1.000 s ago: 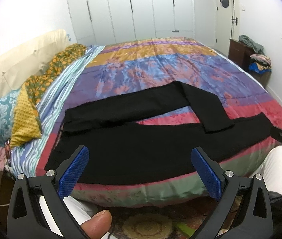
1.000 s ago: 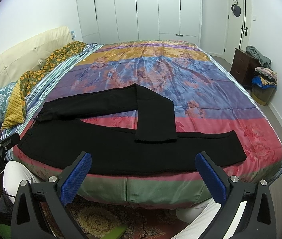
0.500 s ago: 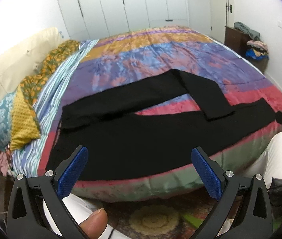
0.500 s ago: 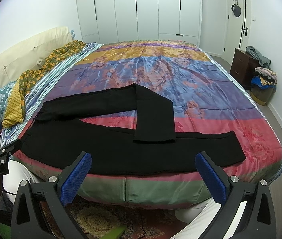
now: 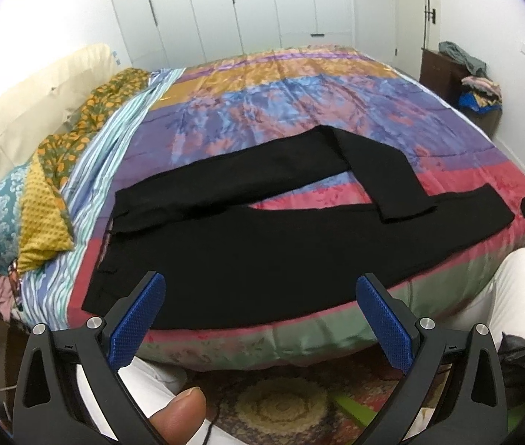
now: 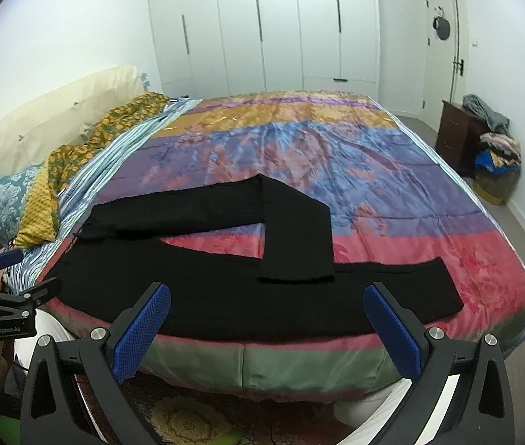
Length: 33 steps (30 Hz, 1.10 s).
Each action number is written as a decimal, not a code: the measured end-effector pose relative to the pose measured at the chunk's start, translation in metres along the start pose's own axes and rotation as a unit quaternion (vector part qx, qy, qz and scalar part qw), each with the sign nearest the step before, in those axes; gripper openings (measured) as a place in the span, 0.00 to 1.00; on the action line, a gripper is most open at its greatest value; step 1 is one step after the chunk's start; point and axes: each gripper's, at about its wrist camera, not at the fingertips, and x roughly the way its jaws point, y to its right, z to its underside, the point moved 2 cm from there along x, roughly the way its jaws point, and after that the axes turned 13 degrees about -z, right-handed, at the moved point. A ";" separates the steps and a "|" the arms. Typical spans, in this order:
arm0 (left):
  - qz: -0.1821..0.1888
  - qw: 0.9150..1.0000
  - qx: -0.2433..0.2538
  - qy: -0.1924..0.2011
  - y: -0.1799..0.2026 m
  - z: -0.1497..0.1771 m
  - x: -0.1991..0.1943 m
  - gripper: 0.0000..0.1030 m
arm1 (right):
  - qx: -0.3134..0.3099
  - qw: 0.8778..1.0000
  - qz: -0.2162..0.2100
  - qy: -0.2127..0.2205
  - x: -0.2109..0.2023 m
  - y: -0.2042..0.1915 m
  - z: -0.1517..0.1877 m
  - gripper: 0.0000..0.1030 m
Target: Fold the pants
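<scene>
Black pants (image 5: 262, 252) (image 6: 225, 296) lie along the near edge of the bed, waist at the left. One leg runs straight to the right; the far leg is bent back so its cuff lies across the near leg. My left gripper (image 5: 260, 313) hovers open just in front of the bed edge, near the waist half, with nothing between its blue pads. My right gripper (image 6: 266, 324) is open too, in front of the middle of the pants and apart from them. Each gripper shows at the other view's edge.
A multicoloured bedspread (image 6: 318, 155) covers the bed. Pillows (image 5: 14, 207) and a cream headboard stand at the left. A dark nightstand with piled clothes (image 6: 484, 141) is at the right wall. A patterned rug (image 5: 281, 404) lies below, with the person's white-clad legs by the bed edge.
The left gripper has moved closer to the bed and tilted down toward the waist end. The right gripper has edged slightly forward. The pants have not moved.
</scene>
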 end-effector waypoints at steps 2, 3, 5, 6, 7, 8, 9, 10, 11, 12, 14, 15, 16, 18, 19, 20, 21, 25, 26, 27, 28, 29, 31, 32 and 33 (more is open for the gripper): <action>0.005 1.000 -0.005 -0.001 -0.002 0.000 0.000 1.00 | -0.005 1.000 0.007 -0.009 0.003 -0.003 0.002 1.00; 0.009 1.000 -0.009 -0.001 -0.003 0.000 0.001 1.00 | -0.004 1.000 0.006 -0.014 0.004 -0.003 0.004 1.00; 0.013 1.000 -0.015 -0.002 -0.005 0.000 0.001 1.00 | 0.003 1.000 0.001 -0.029 0.009 -0.001 0.008 1.00; 0.014 1.000 -0.017 -0.001 -0.006 0.000 0.000 1.00 | 0.010 0.999 0.002 -0.034 0.011 0.002 0.009 1.00; 0.013 1.000 -0.018 0.000 -0.007 0.000 0.000 1.00 | 0.018 0.999 0.004 -0.037 0.012 0.006 0.011 1.00; 0.013 1.000 -0.018 0.000 -0.006 -0.001 0.000 1.00 | 0.023 0.999 0.006 -0.038 0.012 0.009 0.012 1.00; 0.011 1.000 -0.017 -0.001 -0.006 0.000 0.000 1.00 | 0.027 0.999 0.009 -0.038 0.012 0.011 0.012 1.00; 0.011 1.000 -0.016 -0.002 -0.007 0.000 0.000 1.00 | 0.029 0.999 0.011 -0.037 0.011 0.012 0.012 1.00; 0.012 1.000 -0.015 -0.002 -0.007 0.000 0.000 1.00 | 0.030 0.999 0.014 -0.036 0.010 0.012 0.012 1.00; 0.013 1.000 -0.014 -0.004 -0.006 0.000 0.000 1.00 | 0.027 0.999 0.016 -0.035 0.009 0.011 0.011 1.00; 0.015 1.000 -0.012 -0.004 -0.005 0.000 0.001 1.00 | 0.022 0.999 0.019 -0.034 0.009 0.009 0.011 1.00; 0.016 1.000 -0.010 -0.005 -0.004 0.000 0.000 1.00 | 0.019 0.999 0.020 -0.034 0.009 0.007 0.011 1.00; 0.017 1.000 -0.009 -0.004 -0.003 0.000 0.000 1.00 | 0.018 0.999 0.020 -0.034 0.010 0.006 0.011 1.00; 0.018 1.000 -0.008 -0.004 -0.003 0.000 0.000 1.00 | 0.019 0.999 0.021 -0.037 0.011 0.006 0.011 1.00; 0.018 1.000 -0.007 -0.003 -0.002 0.000 0.000 1.00 | 0.019 0.999 0.022 -0.038 0.012 0.007 0.011 1.00; 0.018 1.000 -0.008 -0.003 -0.002 0.000 0.000 1.00 | 0.020 0.999 0.023 -0.039 0.012 0.007 0.012 1.00; 0.019 1.000 -0.008 -0.004 -0.002 0.000 0.000 1.00 | 0.021 0.999 0.024 -0.040 0.012 0.008 0.012 1.00; 0.018 1.000 -0.008 -0.004 0.000 0.000 0.000 1.00 | 0.020 0.999 0.027 -0.037 0.012 0.007 0.012 1.00; 0.018 1.000 -0.008 -0.004 0.000 0.000 0.000 1.00 | 0.019 0.999 0.028 -0.036 0.012 0.007 0.011 1.00; 0.018 1.000 -0.008 -0.002 0.000 0.000 -0.001 1.00 | 0.019 0.999 0.029 -0.036 0.011 0.008 0.011 1.00; 0.018 1.000 -0.007 -0.002 0.001 0.000 -0.002 1.00 | 0.020 0.999 0.029 -0.036 0.011 0.008 0.011 1.00; 0.017 1.000 -0.007 -0.001 0.001 0.000 -0.002 1.00 | 0.020 0.999 0.029 -0.036 0.011 0.008 0.012 1.00; 0.018 1.000 -0.008 -0.002 0.002 0.000 -0.002 1.00 | 0.020 0.999 0.033 -0.034 0.011 0.008 0.012 1.00; 0.018 1.000 -0.008 -0.002 0.002 0.000 -0.002 1.00 | 0.020 0.999 0.035 -0.035 0.011 0.009 0.012 1.00; 0.018 1.000 -0.008 -0.002 0.002 0.000 -0.002 1.00 | 0.020 0.999 0.036 -0.035 0.011 0.009 0.012 1.00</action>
